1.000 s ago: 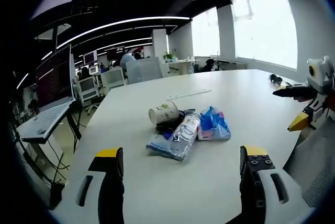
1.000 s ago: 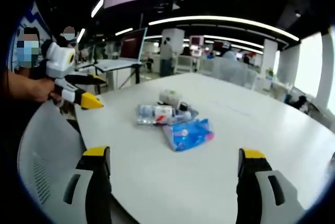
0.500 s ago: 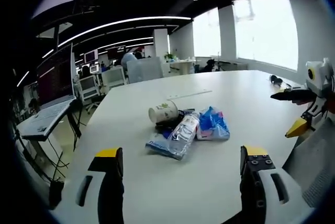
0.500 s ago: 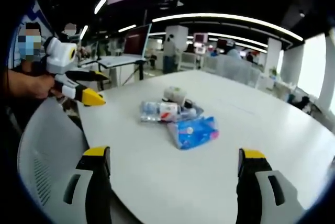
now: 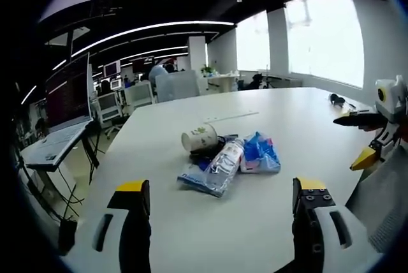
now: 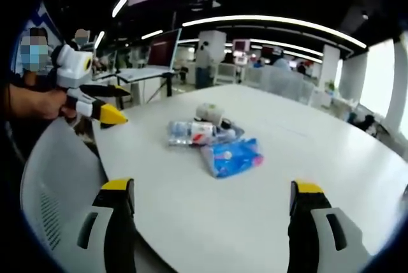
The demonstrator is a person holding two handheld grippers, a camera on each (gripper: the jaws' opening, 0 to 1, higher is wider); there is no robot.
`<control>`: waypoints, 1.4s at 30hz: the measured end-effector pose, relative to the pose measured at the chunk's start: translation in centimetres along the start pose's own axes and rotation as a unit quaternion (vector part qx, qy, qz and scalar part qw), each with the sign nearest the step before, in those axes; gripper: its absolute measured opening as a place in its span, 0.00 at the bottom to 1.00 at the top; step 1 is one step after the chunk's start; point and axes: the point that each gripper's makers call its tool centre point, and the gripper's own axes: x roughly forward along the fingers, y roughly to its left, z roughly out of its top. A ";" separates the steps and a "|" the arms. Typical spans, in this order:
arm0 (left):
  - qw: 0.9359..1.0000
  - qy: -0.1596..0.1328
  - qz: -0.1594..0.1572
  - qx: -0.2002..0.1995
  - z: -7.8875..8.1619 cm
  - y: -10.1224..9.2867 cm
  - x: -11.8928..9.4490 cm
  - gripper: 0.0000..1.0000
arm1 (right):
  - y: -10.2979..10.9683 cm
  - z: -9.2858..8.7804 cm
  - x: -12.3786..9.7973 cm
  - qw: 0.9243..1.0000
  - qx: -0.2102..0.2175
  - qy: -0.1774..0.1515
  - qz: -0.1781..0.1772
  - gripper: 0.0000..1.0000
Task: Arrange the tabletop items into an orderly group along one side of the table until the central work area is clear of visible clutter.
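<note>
While the left gripper [image 5: 220, 206] hangs over the near edge of the white table [image 5: 280, 120], its jaws are spread wide with nothing between them. Straight ahead, mid-table, there's a small pile: a paper cup [image 5: 199, 138] on its side, a clear plastic bottle [image 5: 223, 158] lying against it, a blue packet [image 5: 260, 154] just right of the bottle, and a flat blue-white wrapper [image 5: 194, 176] under the bottle's near end. Off to the right edge the right gripper [image 5: 368, 139] pokes in, yellow tips apart.

Over in the right gripper view, its jaws are also wide open and empty. Same pile sits mid-table: cup [image 6: 209, 113] farthest, bottle [image 6: 191, 132] in front, blue packet [image 6: 231, 156] nearest. A person's hand [image 6: 48, 104] holds the left gripper [image 6: 108, 102] near the table's left edge.
</note>
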 end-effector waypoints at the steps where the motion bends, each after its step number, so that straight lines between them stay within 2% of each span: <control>1: 1.000 0.000 0.000 0.000 0.0 0.0 0.0 0.92 | -0.1 -0.1 0.0 1.000 0.002 0.000 -0.001 1.00; 21: 1.000 0.012 0.012 -0.010 -0.5 0.2 0.4 0.92 | -0.8 -1.4 0.1 1.000 0.024 0.001 -0.002 1.00; 27: 1.000 0.014 0.014 -0.012 -0.4 0.1 0.4 0.92 | -1.2 -1.5 0.1 0.999 0.037 -0.003 -0.003 1.00; 42: 1.000 0.012 0.013 -0.007 0.1 -0.1 0.3 0.91 | -1.1 -1.6 0.2 0.999 0.041 -0.007 0.000 1.00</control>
